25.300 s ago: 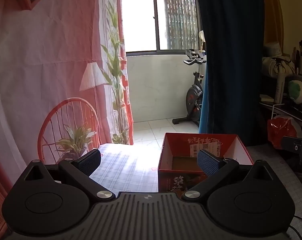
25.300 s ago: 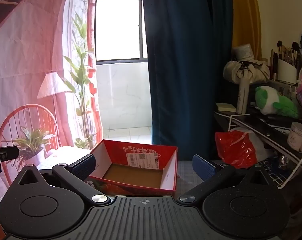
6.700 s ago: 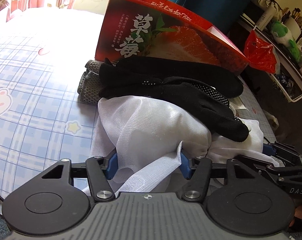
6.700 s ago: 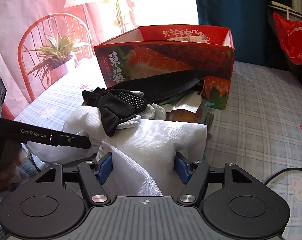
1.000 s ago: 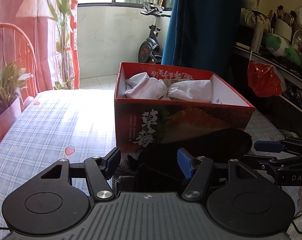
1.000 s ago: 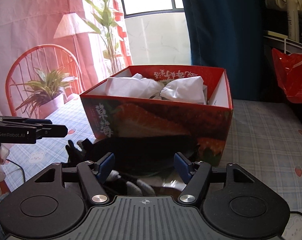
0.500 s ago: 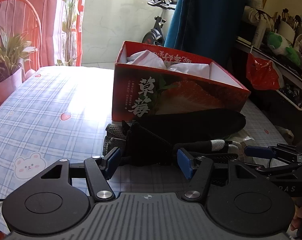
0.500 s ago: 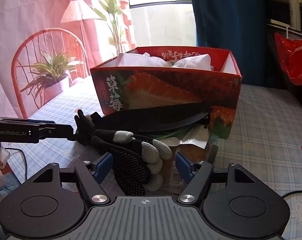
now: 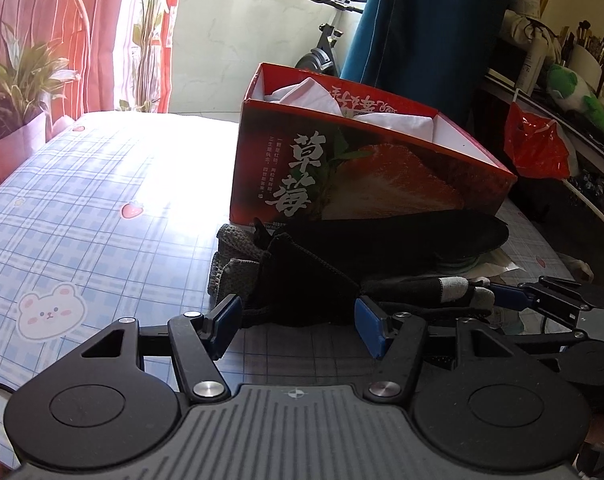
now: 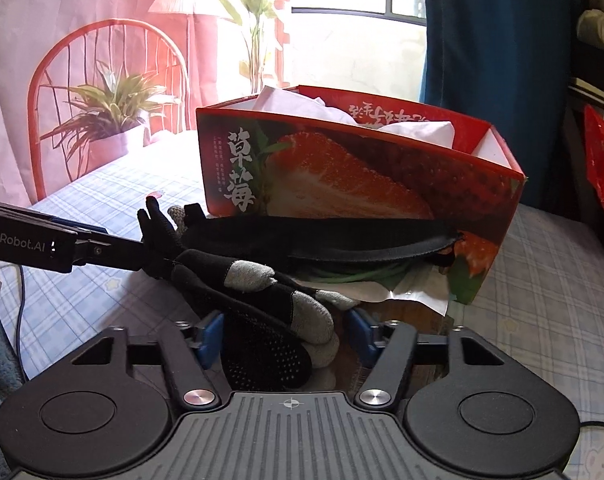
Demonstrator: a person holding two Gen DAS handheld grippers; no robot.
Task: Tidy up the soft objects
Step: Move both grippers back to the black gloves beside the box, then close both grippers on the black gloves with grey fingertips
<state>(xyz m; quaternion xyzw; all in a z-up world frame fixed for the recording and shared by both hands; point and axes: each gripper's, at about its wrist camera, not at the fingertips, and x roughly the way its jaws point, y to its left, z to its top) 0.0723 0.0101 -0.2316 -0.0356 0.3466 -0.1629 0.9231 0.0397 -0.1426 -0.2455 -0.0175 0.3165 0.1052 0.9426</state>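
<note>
Between the table's near edge and the strawberry box [image 9: 366, 168], the right gripper [image 10: 283, 336] is closing around the fingertip end of a black glove [image 10: 261, 320], which lies between its blue pads though a firm pinch cannot be confirmed, while the left gripper [image 9: 297, 326] stands half open, holding nothing, at the cuff end of a black glove [image 9: 302, 280]. Each should probably bite deep into the fabric (thin knit slips easily) before lifting toward the box beyond, where white cloth [image 9: 314, 98] already sits.
</note>
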